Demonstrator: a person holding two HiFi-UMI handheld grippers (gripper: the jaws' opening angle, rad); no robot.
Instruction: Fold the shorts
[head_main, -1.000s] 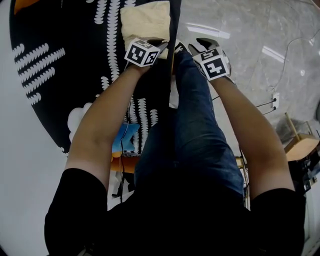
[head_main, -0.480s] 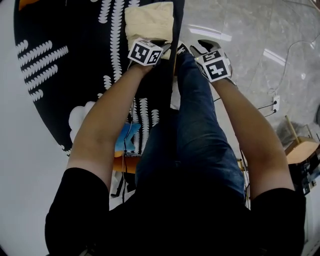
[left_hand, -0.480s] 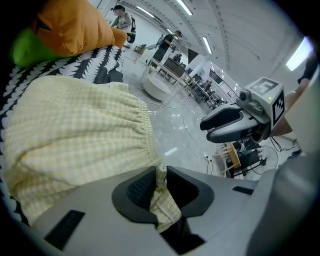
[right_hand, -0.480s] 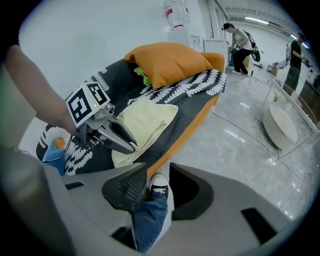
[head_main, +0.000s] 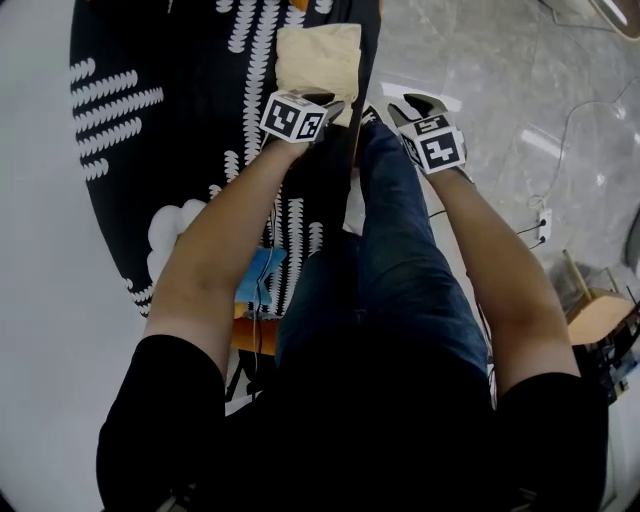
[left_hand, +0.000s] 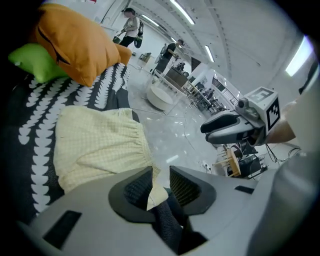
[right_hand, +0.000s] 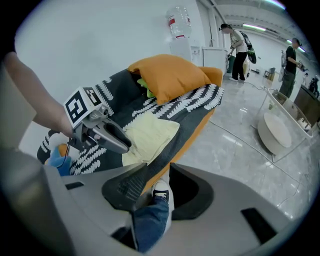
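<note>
left tool (left_hand: 160, 176): jaws just opening, now apart, shorts (left_hand: 97, 147) corner loose in the gap | right tool (right_hand: 161, 175): released, empty | shorts: folded, flat on black white-patterned cover (head_main: 170, 150), near its edge

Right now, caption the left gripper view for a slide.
Left hand-held gripper, jaws just opening, corner of folded yellow shorts between them.

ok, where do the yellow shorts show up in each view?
Head view: shorts at top centre, at the cover's right edge.
Left gripper view: shorts left of centre, just above the jaws.
Right gripper view: shorts at centre, below the orange pillow.
Shared landmark: the black leaf-print cover under them.
</note>
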